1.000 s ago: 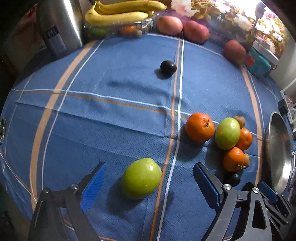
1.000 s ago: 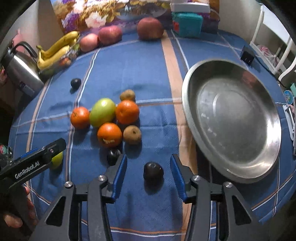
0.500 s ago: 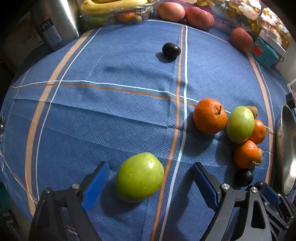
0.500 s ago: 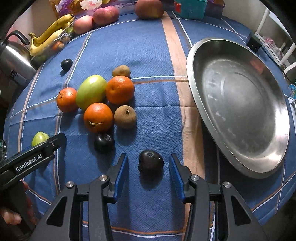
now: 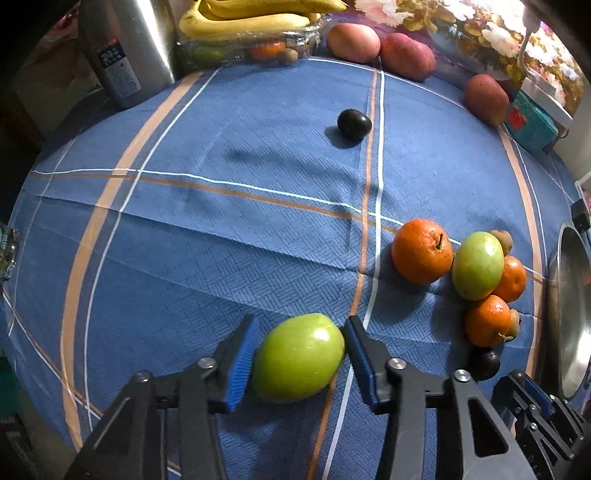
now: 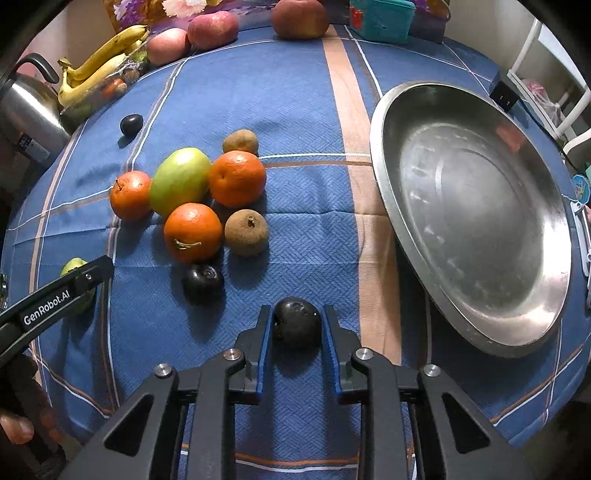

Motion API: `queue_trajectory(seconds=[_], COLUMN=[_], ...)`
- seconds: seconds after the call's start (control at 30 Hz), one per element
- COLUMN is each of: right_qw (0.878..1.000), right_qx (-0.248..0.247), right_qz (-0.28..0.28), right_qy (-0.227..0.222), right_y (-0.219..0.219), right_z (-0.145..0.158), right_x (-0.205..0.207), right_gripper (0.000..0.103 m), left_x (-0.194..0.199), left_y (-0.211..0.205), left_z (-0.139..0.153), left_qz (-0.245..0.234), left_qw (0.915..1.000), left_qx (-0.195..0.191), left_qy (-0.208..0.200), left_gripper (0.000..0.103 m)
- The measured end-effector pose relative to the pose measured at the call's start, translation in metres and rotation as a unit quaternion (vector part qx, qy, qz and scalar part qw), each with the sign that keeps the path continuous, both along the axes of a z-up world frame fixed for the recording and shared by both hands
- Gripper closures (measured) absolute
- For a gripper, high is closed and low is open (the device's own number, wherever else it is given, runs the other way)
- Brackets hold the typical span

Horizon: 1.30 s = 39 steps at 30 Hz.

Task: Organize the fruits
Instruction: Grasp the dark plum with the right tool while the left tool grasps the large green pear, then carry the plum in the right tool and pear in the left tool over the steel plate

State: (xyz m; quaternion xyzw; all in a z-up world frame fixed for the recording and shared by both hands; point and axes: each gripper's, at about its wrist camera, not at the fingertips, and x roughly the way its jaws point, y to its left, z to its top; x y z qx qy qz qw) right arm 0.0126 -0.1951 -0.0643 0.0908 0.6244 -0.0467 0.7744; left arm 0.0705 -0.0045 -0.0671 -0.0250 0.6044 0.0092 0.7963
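My left gripper (image 5: 301,356) is shut on a green apple (image 5: 298,357) that rests on the blue cloth. My right gripper (image 6: 296,325) is shut on a dark plum (image 6: 296,323), also on the cloth. A cluster lies left of the right gripper: three oranges (image 6: 192,232), a second green apple (image 6: 180,181), two brown fruits (image 6: 246,232) and another dark plum (image 6: 203,282). A third dark plum (image 5: 354,124) lies alone further back. A large steel bowl (image 6: 476,218) stands empty at the right.
Bananas (image 5: 251,18) on a wrapped tray, a steel kettle (image 5: 125,48), three red fruits (image 5: 408,55) and a teal box (image 5: 530,120) line the far edge. The left gripper's arm (image 6: 55,295) shows at the right wrist view's left.
Both grippers closed: the left one's jaws came in onto the green apple, the right one's onto the dark plum. Both also moved slightly forward over their fruit.
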Motion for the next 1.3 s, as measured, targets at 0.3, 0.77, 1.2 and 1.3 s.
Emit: queue_trajectory(seconds=[0.3, 0.77, 1.2, 1.3], right_qw=[1.0, 0.997, 0.997, 0.997], right_qx=[0.01, 0.022, 0.024, 0.024], right_qz=[-0.002, -0.015, -0.022, -0.02], right_qy=[-0.018, -0.068, -0.076, -0.074], right_y=[-0.005, -0.017, -0.016, -0.013], right_z=[0.019, 0.057, 0.056, 0.055], right_x=[-0.001, -0.01, -0.01, -0.008], right_gripper=[0.078, 0.078, 0.078, 0.078], left_x=[-0.004, -0.004, -0.002, -0.002], left_y=[0.003, 0.012, 0.015, 0.015], left_z=[0.01, 0.053, 0.037, 0.032], left_qz=[0.003, 0.006, 0.026, 0.029], left_qw=[0.9997, 0.9963, 0.9978, 0.9982], left_qx=[-0.02, -0.066, -0.049, -0.043], left_qy=[-0.011, -0.056, -0.037, -0.029], left_gripper=[0.055, 0.065, 0.072, 0.05])
